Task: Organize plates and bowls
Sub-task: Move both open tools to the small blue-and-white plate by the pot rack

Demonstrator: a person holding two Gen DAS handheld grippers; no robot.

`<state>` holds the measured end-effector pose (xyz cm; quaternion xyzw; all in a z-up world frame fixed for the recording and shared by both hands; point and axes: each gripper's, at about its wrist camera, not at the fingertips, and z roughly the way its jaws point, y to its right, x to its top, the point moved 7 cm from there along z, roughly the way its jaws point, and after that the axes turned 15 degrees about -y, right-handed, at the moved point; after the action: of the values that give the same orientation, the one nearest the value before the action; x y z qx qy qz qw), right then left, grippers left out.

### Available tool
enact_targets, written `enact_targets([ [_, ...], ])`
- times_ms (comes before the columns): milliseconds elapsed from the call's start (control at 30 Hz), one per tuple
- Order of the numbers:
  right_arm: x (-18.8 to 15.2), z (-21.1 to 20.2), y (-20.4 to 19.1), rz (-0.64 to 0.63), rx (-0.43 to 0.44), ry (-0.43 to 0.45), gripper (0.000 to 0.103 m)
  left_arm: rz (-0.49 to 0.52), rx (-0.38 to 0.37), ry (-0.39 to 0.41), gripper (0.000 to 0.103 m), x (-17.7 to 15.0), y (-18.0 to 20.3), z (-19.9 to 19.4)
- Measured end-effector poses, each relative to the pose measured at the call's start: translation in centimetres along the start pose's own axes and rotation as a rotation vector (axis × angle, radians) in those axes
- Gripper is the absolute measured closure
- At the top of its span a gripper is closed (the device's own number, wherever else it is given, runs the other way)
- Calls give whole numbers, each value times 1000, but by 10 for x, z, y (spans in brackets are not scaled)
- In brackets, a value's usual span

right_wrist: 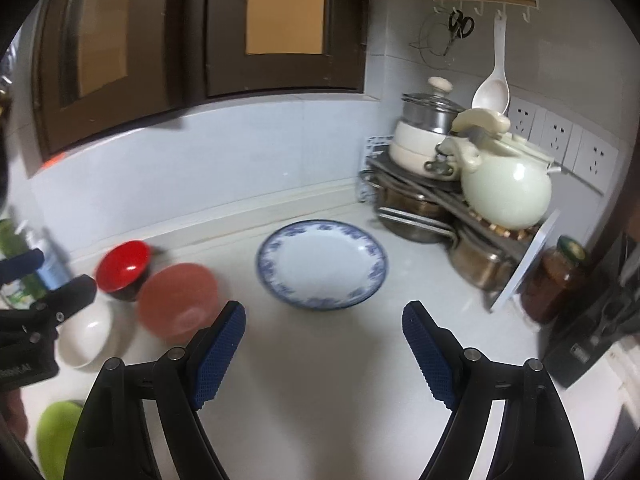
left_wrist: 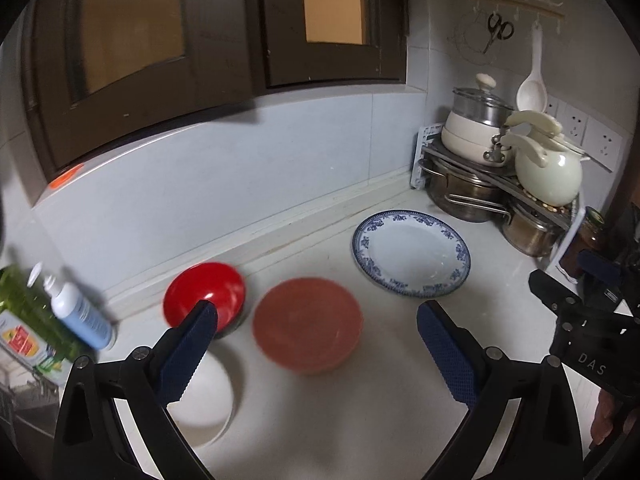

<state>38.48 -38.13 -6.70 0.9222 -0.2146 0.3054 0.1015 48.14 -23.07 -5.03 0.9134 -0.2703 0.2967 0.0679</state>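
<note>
Both the left gripper [left_wrist: 316,320] and right gripper [right_wrist: 324,320] hang released and empty above the counter [right_wrist: 340,380], apparently sizing up the clustered bowls [left_wrist: 308,324] beside the blue-rimmed plate [right_wrist: 322,264].

Ahead of my right gripper and off to its right, a metal rack [right_wrist: 424,186] fills the bench [right_wrist: 340,380] corner. On top sit a cream pot with a glass lid [right_wrist: 424,136] and a pale green kettle [right_wrist: 506,192]; steel pots [right_wrist: 476,264] are tucked underneath. A brown jar [right_wrist: 554,280] stands just right of the rack. Scissors [right_wrist: 460,26] and a white ladle [right_wrist: 494,84] hang on the wall above. Far left of my left gripper, a green bottle [left_wrist: 24,312] and a blue-and-white bottle [left_wrist: 78,312] stand side by side.
</note>
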Motion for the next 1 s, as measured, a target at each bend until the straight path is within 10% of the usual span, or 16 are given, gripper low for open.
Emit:
enact_targets([
  [1000,90,219,71,121,-39,-226,22,84,-31,-334,11,115,56,230],
])
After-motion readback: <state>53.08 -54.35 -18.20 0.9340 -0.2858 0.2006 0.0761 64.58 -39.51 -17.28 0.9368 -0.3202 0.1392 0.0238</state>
